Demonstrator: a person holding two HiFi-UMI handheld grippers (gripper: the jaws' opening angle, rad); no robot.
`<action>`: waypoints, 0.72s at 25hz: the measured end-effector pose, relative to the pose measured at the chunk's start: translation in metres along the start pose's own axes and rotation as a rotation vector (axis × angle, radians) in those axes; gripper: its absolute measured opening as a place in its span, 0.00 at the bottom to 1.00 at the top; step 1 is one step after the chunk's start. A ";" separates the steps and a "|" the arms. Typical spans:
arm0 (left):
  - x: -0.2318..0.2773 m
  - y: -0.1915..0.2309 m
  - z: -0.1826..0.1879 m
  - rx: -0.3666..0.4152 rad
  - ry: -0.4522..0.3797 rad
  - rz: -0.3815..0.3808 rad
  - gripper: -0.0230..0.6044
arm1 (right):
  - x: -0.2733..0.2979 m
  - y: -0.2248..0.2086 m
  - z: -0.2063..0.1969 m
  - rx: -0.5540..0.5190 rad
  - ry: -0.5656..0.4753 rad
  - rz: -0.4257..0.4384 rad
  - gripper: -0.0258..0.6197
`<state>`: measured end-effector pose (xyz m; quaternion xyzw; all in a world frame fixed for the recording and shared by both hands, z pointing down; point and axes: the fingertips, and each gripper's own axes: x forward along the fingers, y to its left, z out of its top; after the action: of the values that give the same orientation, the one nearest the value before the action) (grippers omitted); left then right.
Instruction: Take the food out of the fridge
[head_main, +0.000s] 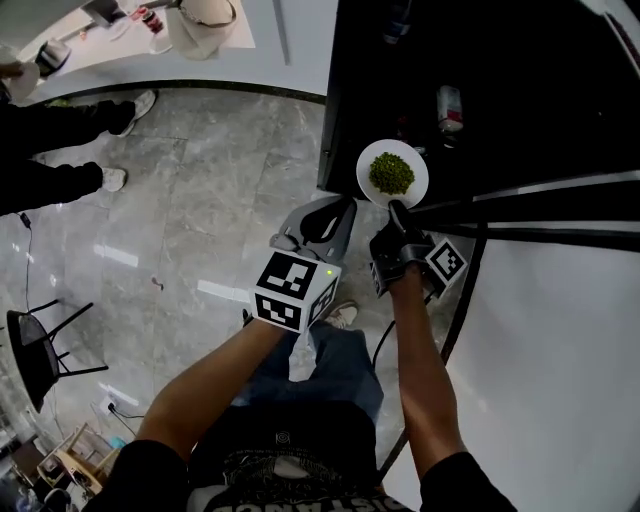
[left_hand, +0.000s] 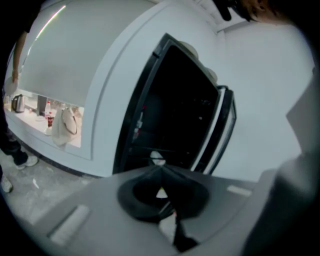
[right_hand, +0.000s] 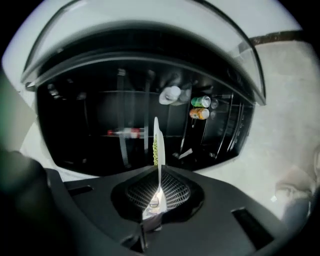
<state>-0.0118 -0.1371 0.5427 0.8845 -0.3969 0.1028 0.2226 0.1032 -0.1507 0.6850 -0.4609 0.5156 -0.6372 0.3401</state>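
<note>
One plate (head_main: 368, 160) of green food (head_main: 391, 173) is pinched by its near rim in our right tongs (head_main: 397, 208), just ahead of them at the fridge's (head_main: 500, 90) dark mouth, upper middle of the frame, while our closed, empty left tongs (head_main: 340, 212) hang just left.

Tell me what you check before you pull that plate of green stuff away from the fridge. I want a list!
1. Right gripper jaws shut on plate rim: ok.
2. Greens sitting on plate: ok.
3. Door open: ok.
4. Left gripper empty, jaws shut: ok.
5. Cans apart from plate: ok.
6. Plate fully out of fridge: cannot tell.
</note>
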 end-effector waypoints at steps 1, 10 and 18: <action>-0.006 -0.005 0.007 -0.003 0.000 0.001 0.04 | -0.013 0.013 -0.007 -0.001 0.000 -0.001 0.05; -0.061 -0.039 0.074 0.020 -0.015 0.002 0.04 | -0.097 0.141 -0.051 -0.013 -0.026 0.058 0.05; -0.083 -0.070 0.123 0.065 -0.079 -0.035 0.04 | -0.132 0.244 -0.066 -0.061 -0.073 0.139 0.05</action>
<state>-0.0144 -0.1000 0.3831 0.9015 -0.3860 0.0770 0.1798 0.0765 -0.0657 0.4144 -0.4572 0.5528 -0.5789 0.3877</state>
